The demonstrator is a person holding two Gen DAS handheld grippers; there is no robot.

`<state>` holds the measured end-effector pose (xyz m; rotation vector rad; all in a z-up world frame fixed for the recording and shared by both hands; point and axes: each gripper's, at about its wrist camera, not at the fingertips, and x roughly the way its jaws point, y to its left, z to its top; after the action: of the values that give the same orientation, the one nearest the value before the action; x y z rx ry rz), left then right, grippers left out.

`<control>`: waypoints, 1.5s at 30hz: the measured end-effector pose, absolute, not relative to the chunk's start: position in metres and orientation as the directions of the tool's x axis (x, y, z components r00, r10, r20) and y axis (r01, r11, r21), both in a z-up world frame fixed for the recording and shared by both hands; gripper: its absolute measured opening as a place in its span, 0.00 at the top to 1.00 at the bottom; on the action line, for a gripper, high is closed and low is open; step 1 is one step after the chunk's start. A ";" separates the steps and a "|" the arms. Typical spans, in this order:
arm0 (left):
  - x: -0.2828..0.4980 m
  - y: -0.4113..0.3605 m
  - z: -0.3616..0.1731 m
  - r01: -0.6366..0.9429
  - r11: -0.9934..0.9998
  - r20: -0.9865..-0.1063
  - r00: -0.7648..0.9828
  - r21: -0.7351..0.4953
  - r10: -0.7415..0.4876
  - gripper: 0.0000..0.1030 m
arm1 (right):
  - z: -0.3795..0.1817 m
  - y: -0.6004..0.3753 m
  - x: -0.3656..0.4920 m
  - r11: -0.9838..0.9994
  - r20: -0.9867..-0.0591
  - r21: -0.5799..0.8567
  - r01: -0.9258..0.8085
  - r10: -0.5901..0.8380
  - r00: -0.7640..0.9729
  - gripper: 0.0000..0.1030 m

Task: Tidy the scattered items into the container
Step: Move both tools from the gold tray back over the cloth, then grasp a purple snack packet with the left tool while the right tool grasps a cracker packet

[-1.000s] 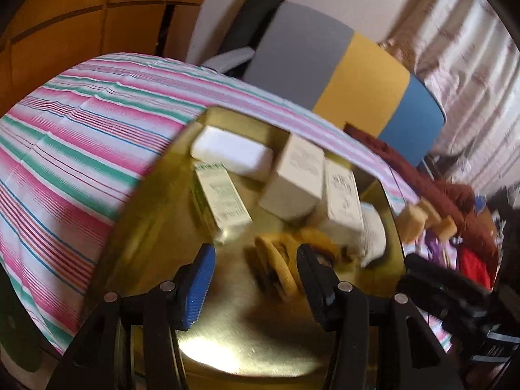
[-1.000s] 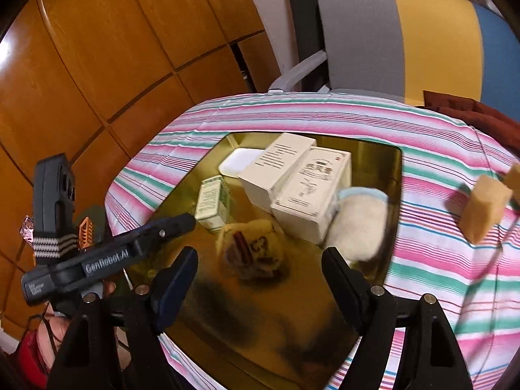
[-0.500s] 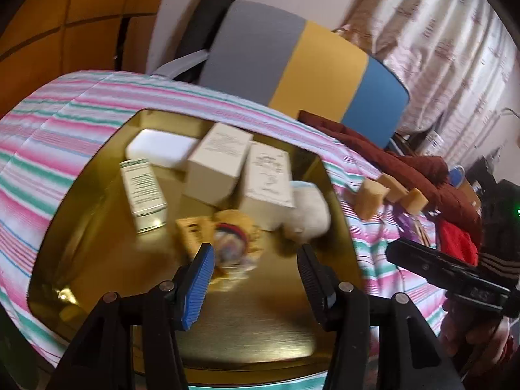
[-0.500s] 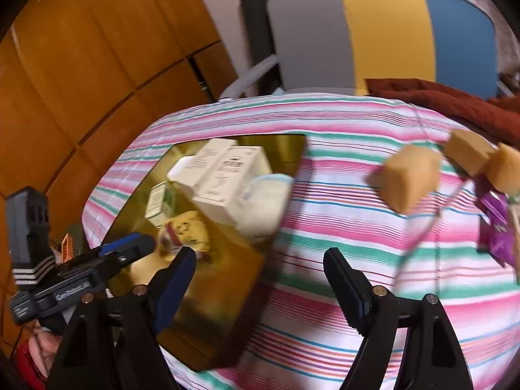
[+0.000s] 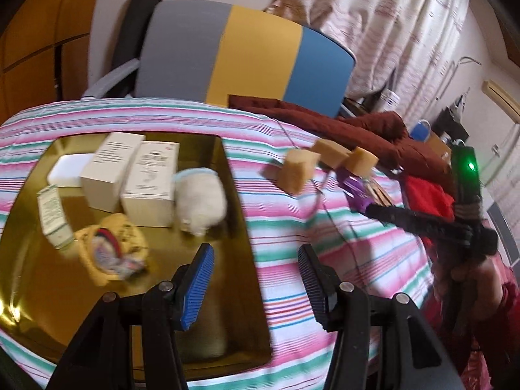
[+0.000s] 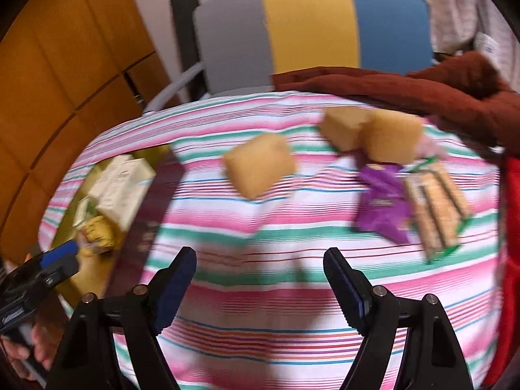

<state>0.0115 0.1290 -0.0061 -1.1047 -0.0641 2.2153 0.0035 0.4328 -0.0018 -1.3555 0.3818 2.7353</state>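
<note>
A gold tray (image 5: pixel 39 273) lies on the striped cloth and holds white boxes (image 5: pixel 149 182), a green-print box (image 5: pixel 53 217), a fluffy white item (image 5: pixel 201 201) and a yellow pouch (image 5: pixel 110 247). My left gripper (image 5: pixel 256 273) hangs open and empty over the tray's right rim. Three tan sponge blocks lie loose on the cloth: one alone (image 6: pixel 260 165), two side by side (image 6: pixel 373 130). Beside them lie a purple packet (image 6: pixel 383 204) and a biscuit pack (image 6: pixel 435 208). My right gripper (image 6: pixel 260 279) is open and empty above the cloth, short of the lone sponge.
A grey, yellow and blue chair back (image 6: pixel 312 22) stands behind the table. Dark red fabric (image 6: pixel 422 87) drapes the far right edge. Wood panels (image 6: pixel 65 65) fill the left. The other hand's gripper (image 6: pixel 35 276) shows at the left edge of the right wrist view.
Both grippers swung right. The left view went from the tray's middle to its right rim. The right view left the tray and now faces the sponges and packets. Both stayed open and empty.
</note>
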 end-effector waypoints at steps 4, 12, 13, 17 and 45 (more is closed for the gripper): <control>0.020 0.146 -0.005 -0.562 -0.762 -0.701 -0.400 -0.322 0.591 0.47 | -0.003 0.471 0.006 -0.957 -0.795 0.148 -0.250 0.035 -0.606 0.23; 0.034 0.176 -0.007 -0.618 -0.727 -0.718 -0.356 -0.300 0.599 0.47 | -0.024 0.545 -0.001 -0.918 -0.807 0.014 -0.397 0.225 -0.546 0.23; 0.036 0.180 -0.008 -0.625 -0.722 -0.722 -0.348 -0.297 0.598 0.47 | -0.029 0.554 -0.002 -0.914 -0.808 0.015 -0.407 0.229 -0.543 0.23; 0.040 0.193 -0.014 -0.646 -0.707 -0.737 -0.322 -0.289 0.595 0.47 | -0.043 0.576 -0.011 -0.905 -0.817 0.034 -0.423 0.219 -0.533 0.26; 0.001 0.350 -0.053 -0.667 -0.657 -0.799 -0.153 -0.351 0.581 0.46 | -0.069 0.620 -0.006 -0.842 -0.905 0.000 -0.540 0.230 -0.358 0.52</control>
<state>0.0013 0.3496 -0.0528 -1.2687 0.1071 1.9071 -0.0055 0.6201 -0.0685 -1.4091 0.4131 2.2202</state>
